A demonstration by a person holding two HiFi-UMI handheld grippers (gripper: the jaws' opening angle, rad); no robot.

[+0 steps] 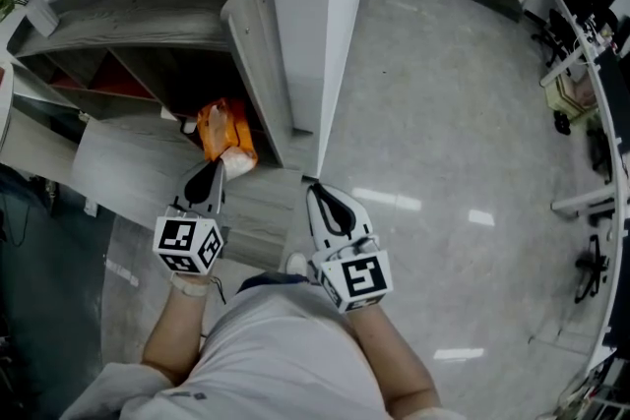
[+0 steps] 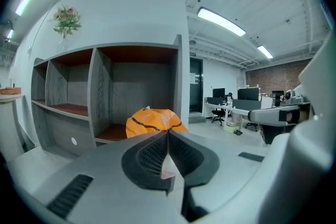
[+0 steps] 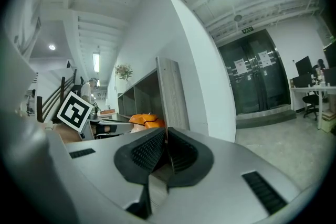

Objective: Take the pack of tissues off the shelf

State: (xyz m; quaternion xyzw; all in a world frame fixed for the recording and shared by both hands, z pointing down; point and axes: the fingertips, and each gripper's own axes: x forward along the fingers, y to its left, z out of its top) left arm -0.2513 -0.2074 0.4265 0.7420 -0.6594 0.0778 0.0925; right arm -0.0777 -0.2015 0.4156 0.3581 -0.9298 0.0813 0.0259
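An orange pack of tissues with dark stripes lies at the front of the rightmost lower compartment of a grey wooden shelf unit. In the left gripper view the pack shows just beyond the jaw tips. My left gripper points at the pack from close by, jaws shut with nothing between them. My right gripper hangs to the right of the shelf's side panel, also shut and empty. From the right gripper view the pack peeks out to the left.
A white pillar stands right beside the shelf's end panel. A vase of flowers sits on top of the shelf. Desks with monitors and chairs fill the far right. Glass doors close the back wall.
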